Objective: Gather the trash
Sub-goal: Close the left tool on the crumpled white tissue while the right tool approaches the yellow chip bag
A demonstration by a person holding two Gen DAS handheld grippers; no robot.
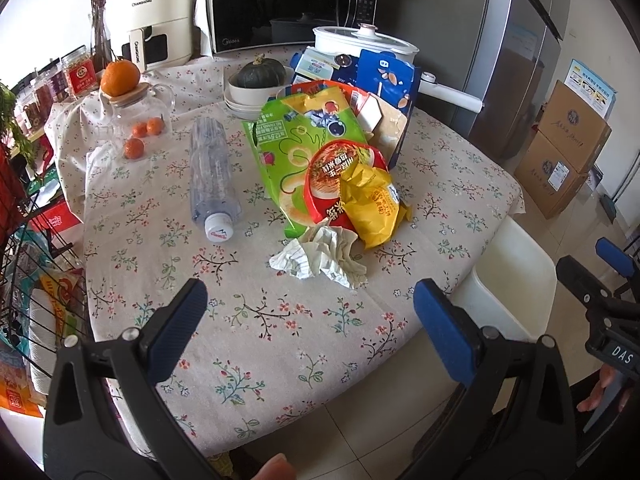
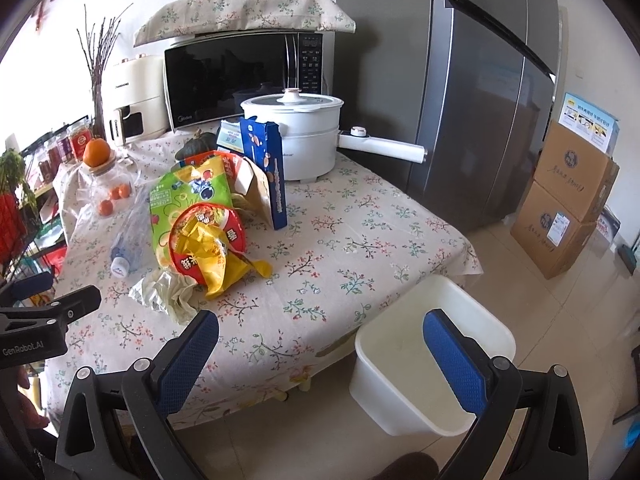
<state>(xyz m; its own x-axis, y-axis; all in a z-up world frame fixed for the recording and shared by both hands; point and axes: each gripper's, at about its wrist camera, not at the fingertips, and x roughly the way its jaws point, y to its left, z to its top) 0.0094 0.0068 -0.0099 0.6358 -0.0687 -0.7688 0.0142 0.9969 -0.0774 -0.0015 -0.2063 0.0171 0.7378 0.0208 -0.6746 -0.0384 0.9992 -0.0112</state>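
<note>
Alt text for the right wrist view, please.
An open right tool hangs over the near edge of a floral-clothed table, above an empty white bin on the floor. Crumpled paper, snack wrappers and a plastic bottle lie ahead; the left tool shows at left.

1. "Midea" is showing on the lower left corner of the microwave (image 1: 294,2) door.
2. "CHANGHONG" is appearing to read on the cream air fryer (image 1: 150,20), the letters small.
3. "DAS" is showing on the right gripper (image 1: 616,354) body.
4. "GenRobot.AI" is showing on the left gripper (image 2: 24,350) body.
5. Chinese print is covering the red noodle lid (image 1: 340,184), too warped to read.
</note>
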